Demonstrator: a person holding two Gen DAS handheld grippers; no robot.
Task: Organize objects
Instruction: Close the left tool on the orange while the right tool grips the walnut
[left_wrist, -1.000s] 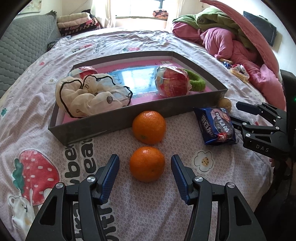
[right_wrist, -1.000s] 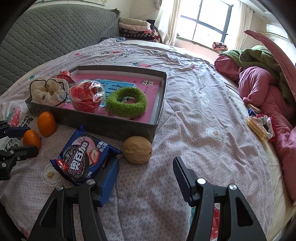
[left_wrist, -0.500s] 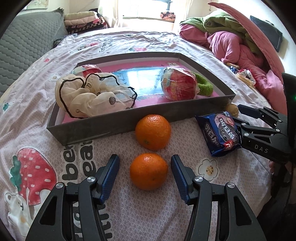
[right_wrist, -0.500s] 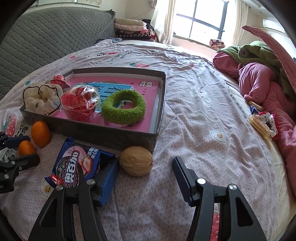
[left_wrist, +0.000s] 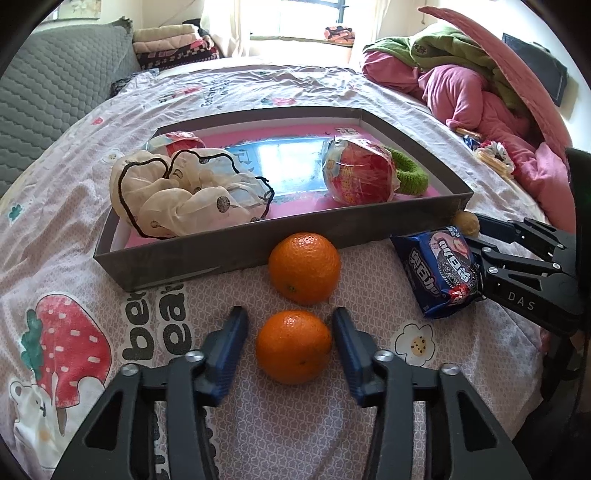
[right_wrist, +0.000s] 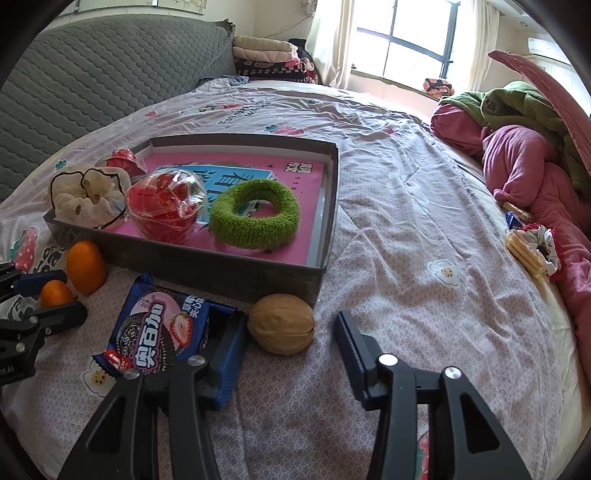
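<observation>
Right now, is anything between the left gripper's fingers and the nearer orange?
Nothing visible. The left gripper, whose fingers have just been closing, flanks the nearer orange with small gaps either side. The second orange lies beyond it, before the gray box.

two plain orange oranges (left_wrist: 293, 345) lie on a pale bedsheet (left_wrist: 258, 424) with a small lattice print, a red strawberry and dark letters. the grey box (right_wrist: 207, 264) has a pink and blue floor, holding a green knitted ring (right_wrist: 255, 214) and a cream scrunchie (left_wrist: 184, 195) with dark edging and dots. the biscuit packet (right_wrist: 155, 332) is blue with pink.
</observation>
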